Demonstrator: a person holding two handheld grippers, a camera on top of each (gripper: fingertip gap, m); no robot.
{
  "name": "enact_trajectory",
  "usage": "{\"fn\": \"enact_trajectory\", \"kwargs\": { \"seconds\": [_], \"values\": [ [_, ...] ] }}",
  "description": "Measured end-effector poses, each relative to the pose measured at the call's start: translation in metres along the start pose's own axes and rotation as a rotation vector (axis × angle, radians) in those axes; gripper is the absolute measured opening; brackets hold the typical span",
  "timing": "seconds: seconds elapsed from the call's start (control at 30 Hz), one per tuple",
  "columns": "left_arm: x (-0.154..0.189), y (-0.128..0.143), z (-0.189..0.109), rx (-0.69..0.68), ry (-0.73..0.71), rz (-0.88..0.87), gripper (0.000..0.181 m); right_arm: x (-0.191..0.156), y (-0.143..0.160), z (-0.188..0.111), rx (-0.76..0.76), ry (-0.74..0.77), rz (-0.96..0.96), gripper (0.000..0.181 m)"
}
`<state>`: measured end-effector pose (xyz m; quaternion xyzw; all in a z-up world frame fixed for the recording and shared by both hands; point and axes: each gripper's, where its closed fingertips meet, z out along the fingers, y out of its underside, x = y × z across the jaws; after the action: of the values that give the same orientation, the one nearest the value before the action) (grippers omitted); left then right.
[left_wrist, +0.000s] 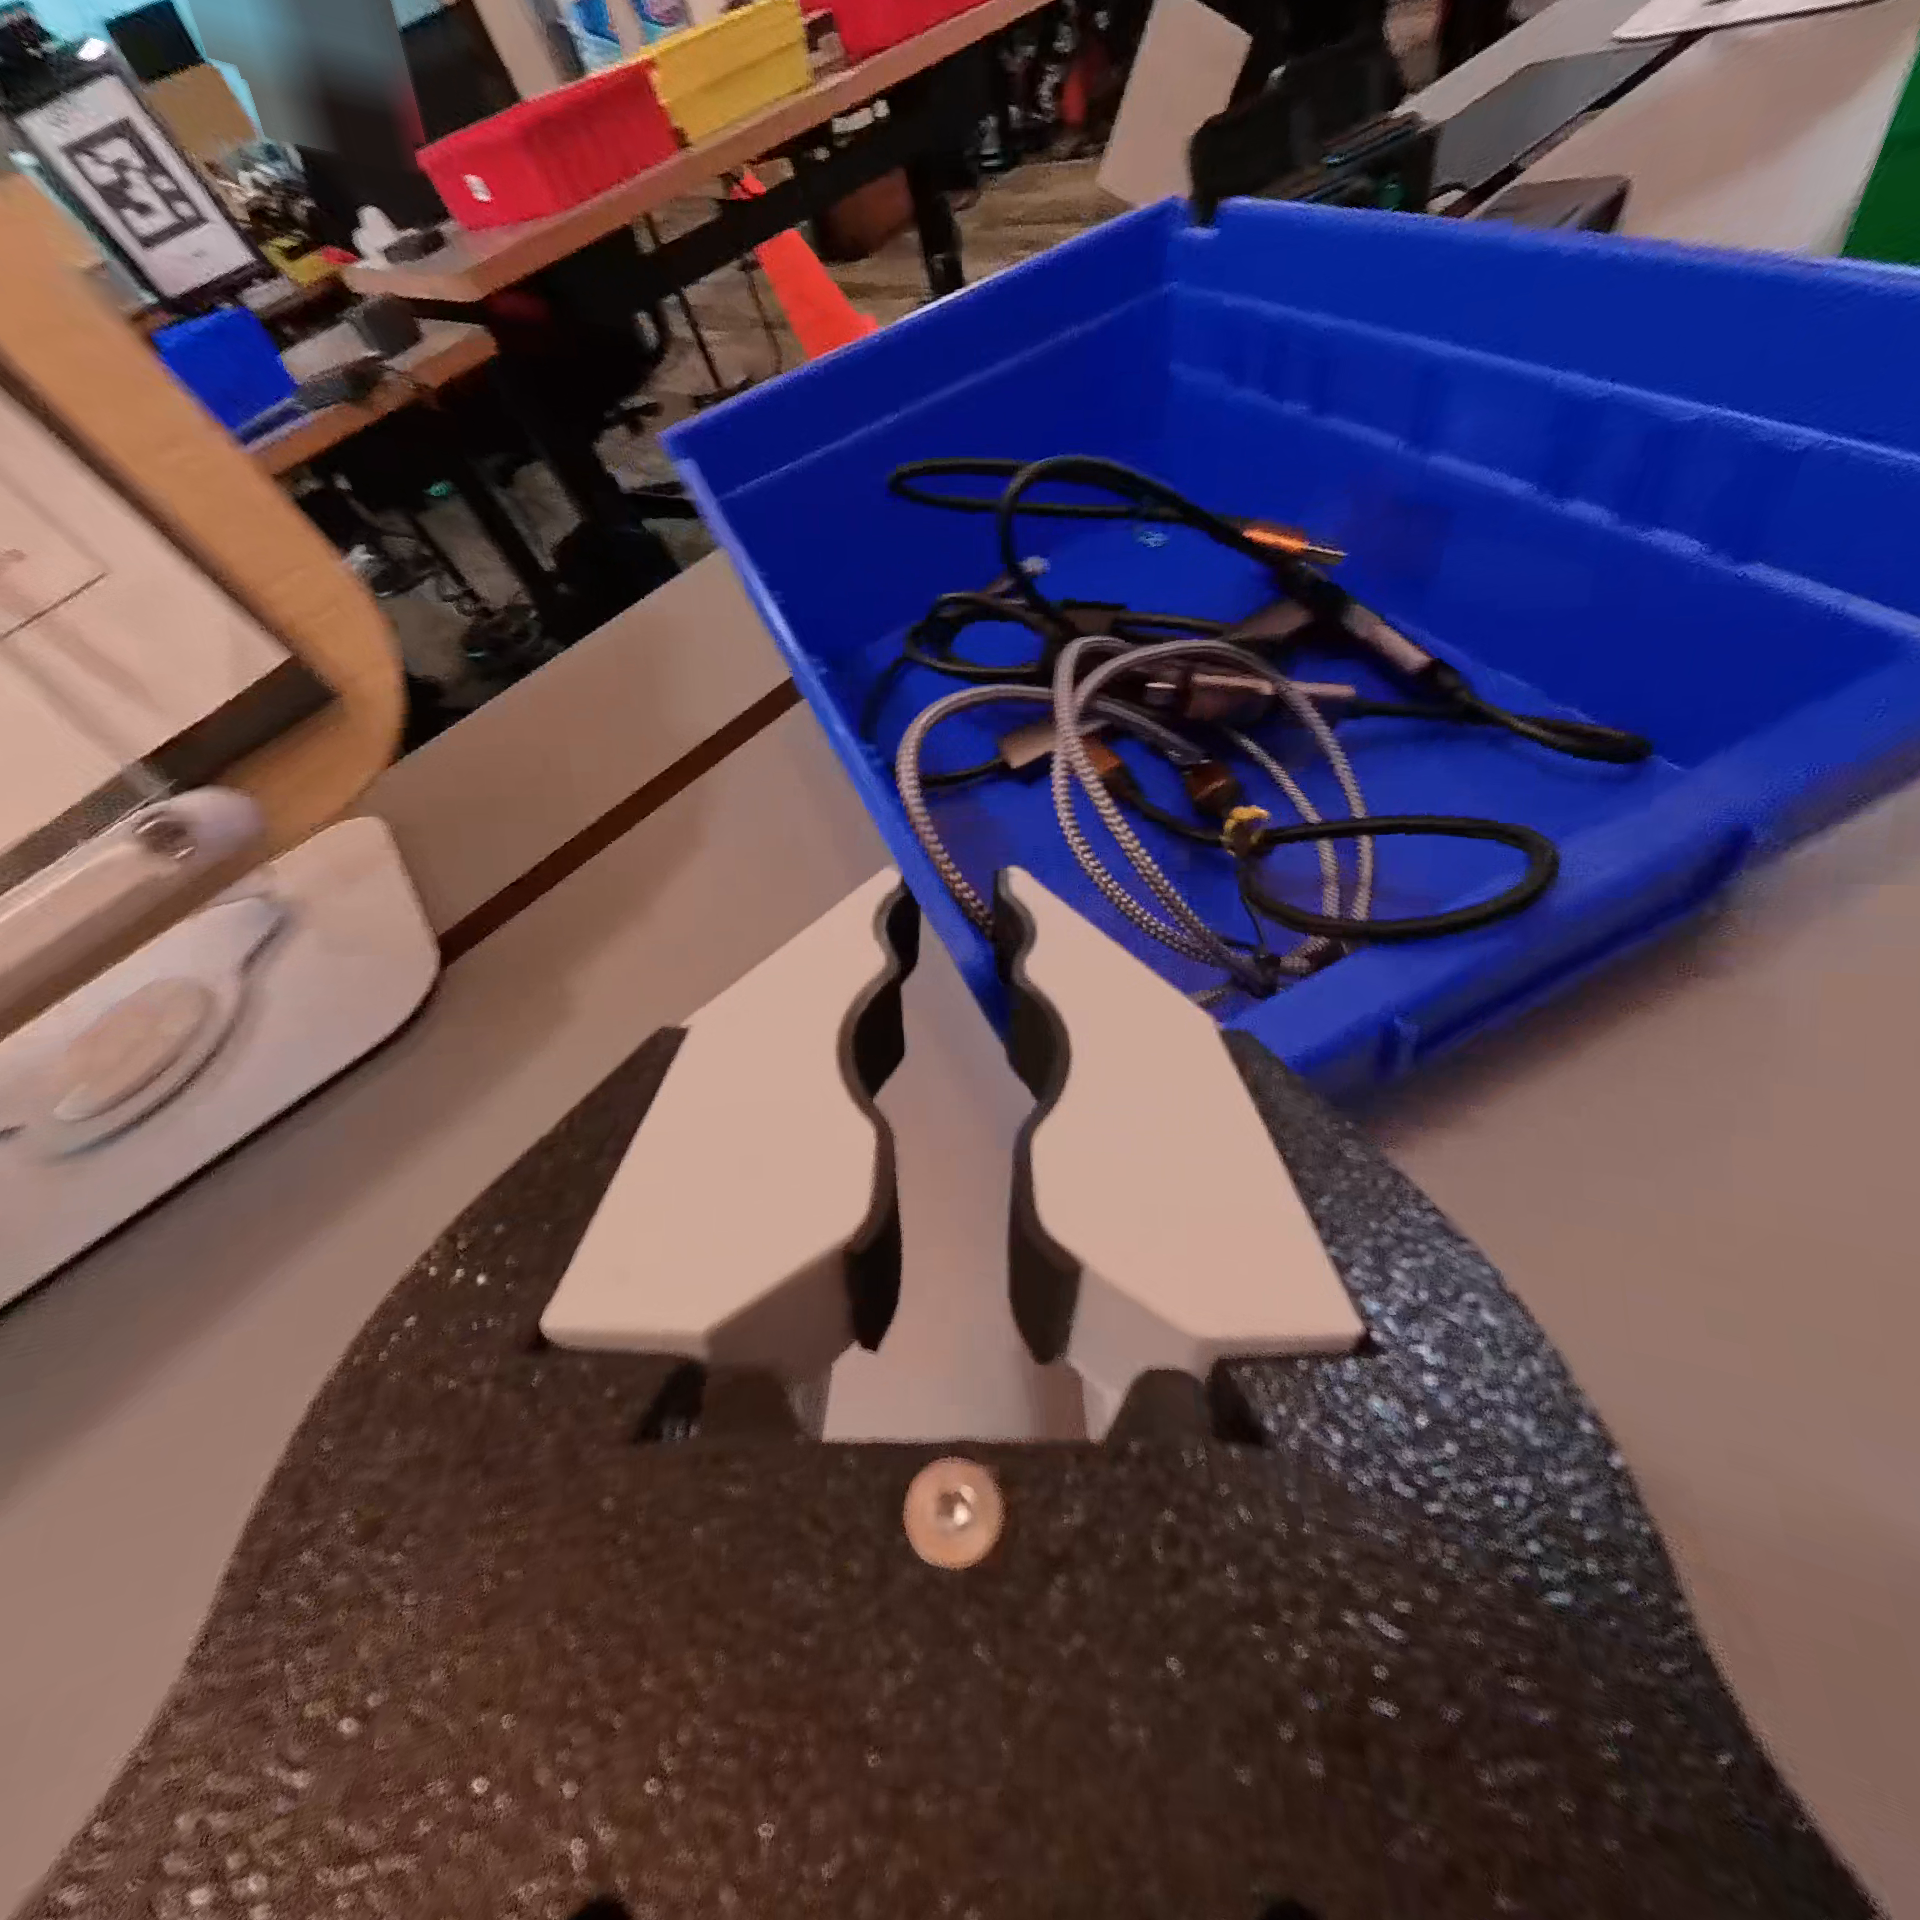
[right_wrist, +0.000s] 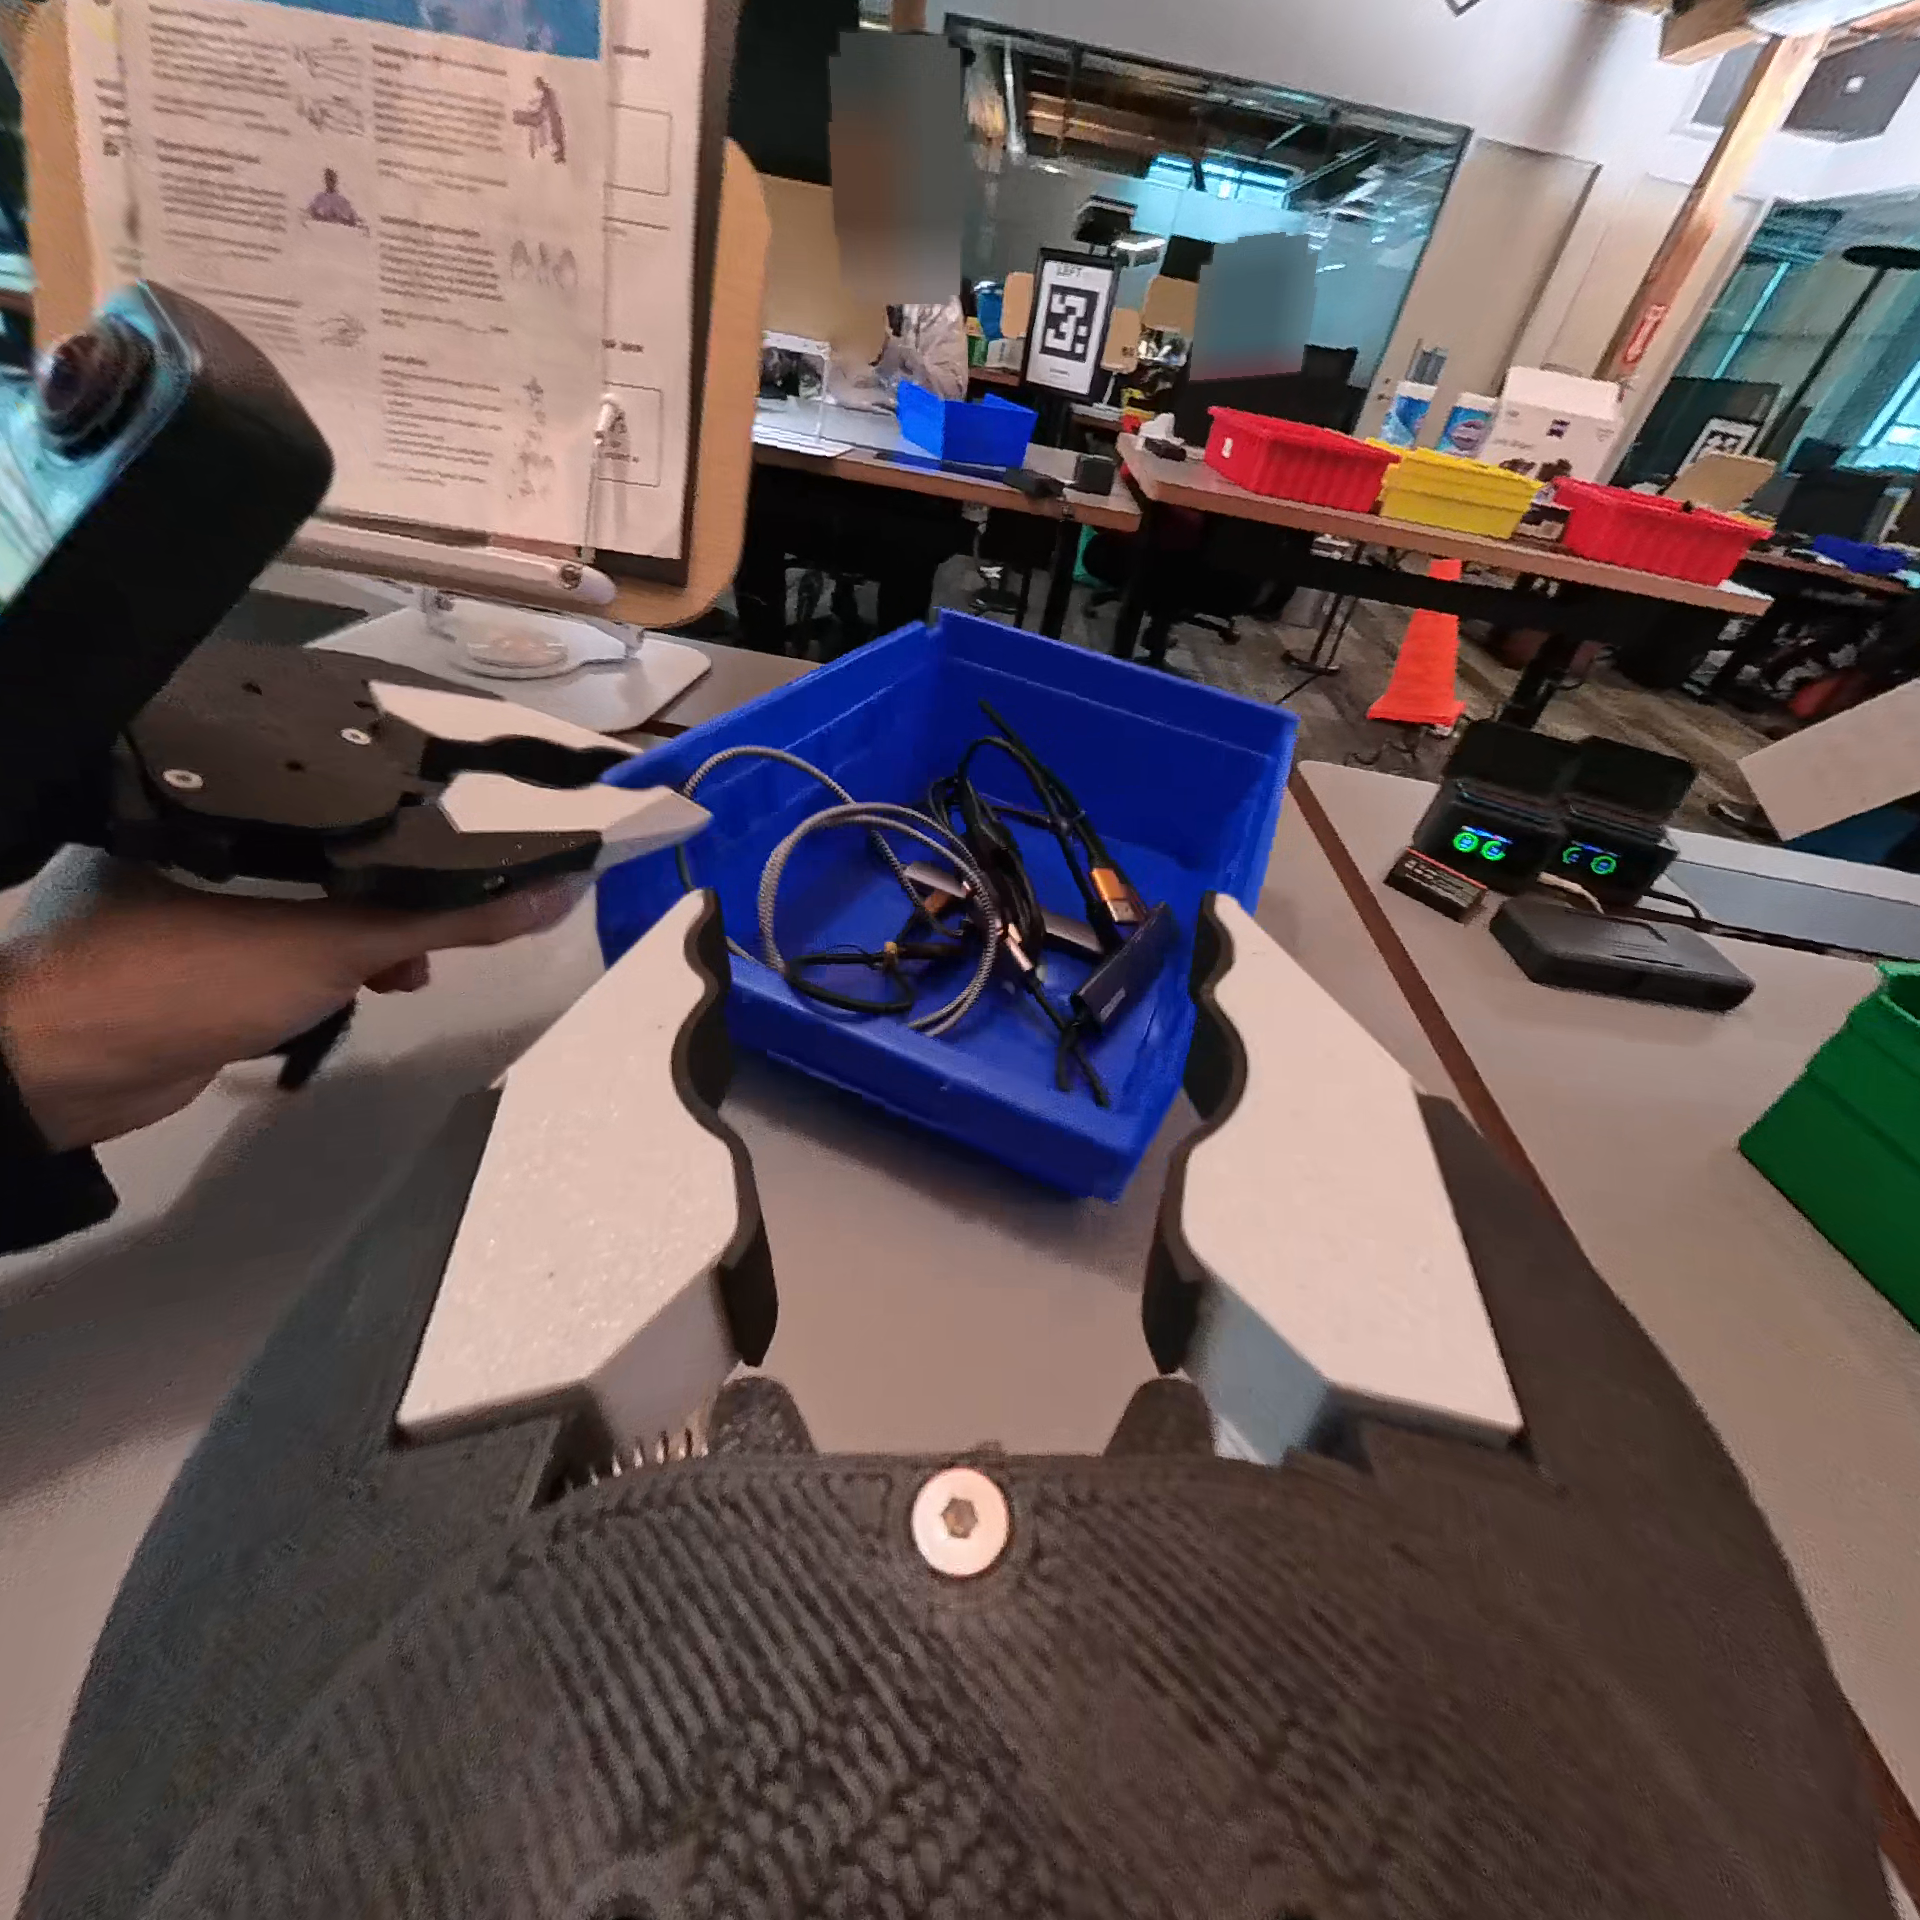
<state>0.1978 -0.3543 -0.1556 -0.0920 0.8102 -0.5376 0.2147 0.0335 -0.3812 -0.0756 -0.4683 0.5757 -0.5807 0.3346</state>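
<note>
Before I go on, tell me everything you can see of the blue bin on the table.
The blue bin is an open-topped plastic box with ribbed inner walls and a lower front lip, standing upright on the grey table. Inside lies a loose tangle of cables: a grey braided one, several thin black ones, one with an orange plug, plus a small dark blue stick-like device. The left gripper, fingers nearly together, hovers at its left rim; contact cannot be told. The right gripper, open, sits just before its front.
</note>
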Motion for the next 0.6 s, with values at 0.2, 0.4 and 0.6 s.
{"fn": "enact_trajectory", "kwargs": {
  "seconds": [0.2,0.4,0.6],
  "values": [
    [-0.038,0.029,-0.059,0.058,0.035,0.001,0.006,-0.030,-0.020,-0.004,0.038,-0.069,-0.035,0.088],
    [-0.067,0.066,-0.144,0.122,0.017,0.042,0.006,-0.122,-0.028,0.000,-0.068,-0.371,0.062,0.090],
    [-0.089,0.089,-0.192,0.165,0.013,0.063,0.006,-0.212,-0.109,0.061,-0.079,-0.606,0.209,0.101]
  ]
}}
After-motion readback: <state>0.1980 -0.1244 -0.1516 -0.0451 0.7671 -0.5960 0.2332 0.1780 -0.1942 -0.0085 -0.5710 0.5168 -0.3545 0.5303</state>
